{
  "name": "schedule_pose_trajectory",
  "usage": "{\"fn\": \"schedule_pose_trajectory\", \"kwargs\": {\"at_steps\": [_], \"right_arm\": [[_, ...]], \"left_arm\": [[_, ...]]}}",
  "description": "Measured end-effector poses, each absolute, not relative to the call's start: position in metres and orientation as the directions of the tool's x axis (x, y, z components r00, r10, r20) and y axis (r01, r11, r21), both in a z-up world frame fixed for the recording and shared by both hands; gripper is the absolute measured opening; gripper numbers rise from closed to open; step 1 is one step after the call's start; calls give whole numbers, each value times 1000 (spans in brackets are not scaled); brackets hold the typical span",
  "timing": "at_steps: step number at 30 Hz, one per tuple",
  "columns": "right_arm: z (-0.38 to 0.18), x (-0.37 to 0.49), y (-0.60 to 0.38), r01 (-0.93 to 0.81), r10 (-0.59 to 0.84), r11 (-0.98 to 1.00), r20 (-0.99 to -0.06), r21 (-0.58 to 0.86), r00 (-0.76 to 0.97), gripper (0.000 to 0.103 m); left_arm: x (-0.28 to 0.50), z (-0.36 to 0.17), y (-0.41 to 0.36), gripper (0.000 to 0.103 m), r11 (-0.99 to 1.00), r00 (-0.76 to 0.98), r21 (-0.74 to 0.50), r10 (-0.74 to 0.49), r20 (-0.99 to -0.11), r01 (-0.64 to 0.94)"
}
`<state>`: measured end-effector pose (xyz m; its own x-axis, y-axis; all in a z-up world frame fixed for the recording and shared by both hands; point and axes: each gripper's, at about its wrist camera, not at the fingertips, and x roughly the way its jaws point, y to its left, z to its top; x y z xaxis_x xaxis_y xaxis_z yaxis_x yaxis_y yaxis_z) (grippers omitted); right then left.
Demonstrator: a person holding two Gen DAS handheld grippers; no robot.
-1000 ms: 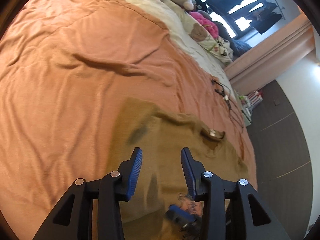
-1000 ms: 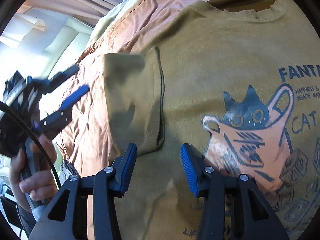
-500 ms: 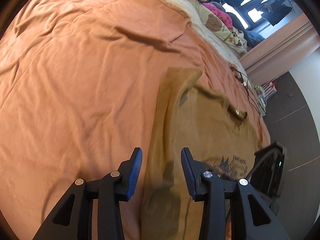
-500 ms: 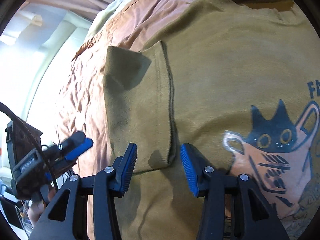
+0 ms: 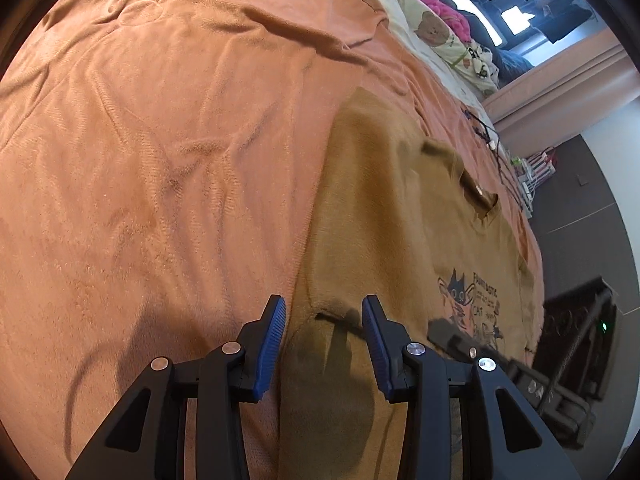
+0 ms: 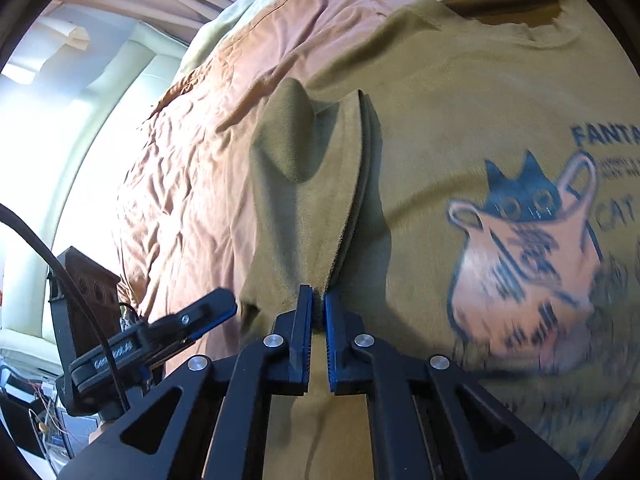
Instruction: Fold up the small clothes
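A: Where is the shirt?
B: The olive T-shirt (image 6: 460, 128) lies flat on the bed's orange blanket (image 5: 168, 152).
A: And the tongs?
B: Right tongs (image 6: 316, 304) pinch its sleeve hem (image 6: 352, 208); left tongs (image 5: 324, 320) hover parted above the hem corner.

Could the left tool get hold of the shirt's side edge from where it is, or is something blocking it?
Probably yes. The left tool hangs open right over the olive T-shirt, whose side edge lies between its fingers, with only flat orange bedding beside it and nothing on top.
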<state>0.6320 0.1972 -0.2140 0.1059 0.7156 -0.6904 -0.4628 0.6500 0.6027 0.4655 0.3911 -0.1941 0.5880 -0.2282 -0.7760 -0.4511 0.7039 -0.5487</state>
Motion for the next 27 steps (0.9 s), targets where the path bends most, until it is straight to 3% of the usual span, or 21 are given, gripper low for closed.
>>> {"fn": "schedule_pose_trajectory", "kwargs": {"at_steps": [7,11,13,14,15,27], "right_arm": [[-218,616,199,-439,684,677,-725,591,79,3],[-207,631,191,-449,671,691,-733,566,109,9],[-203,638,189,-447,673,695,-729,563,127,23],[-202,642,187,-444,672,699,-728,561,137,40],[-202,645,186,-440,670,703,-728,558,148,49],[-209,693,207,-440,689,698,-698,565,196,49]], "left_arm": [[467,-202,392,38,701,562,-522,-206,-801,-486],[469,-200,396,38,704,578,-531,-208,-789,-472],[472,-198,399,38,699,589,-542,-212,-780,-467],[473,-198,400,38,699,590,-542,-212,-779,-466],[476,-197,401,38,702,590,-539,-208,-780,-465],[522,-185,417,38,738,609,-521,-190,-770,-429]]}}
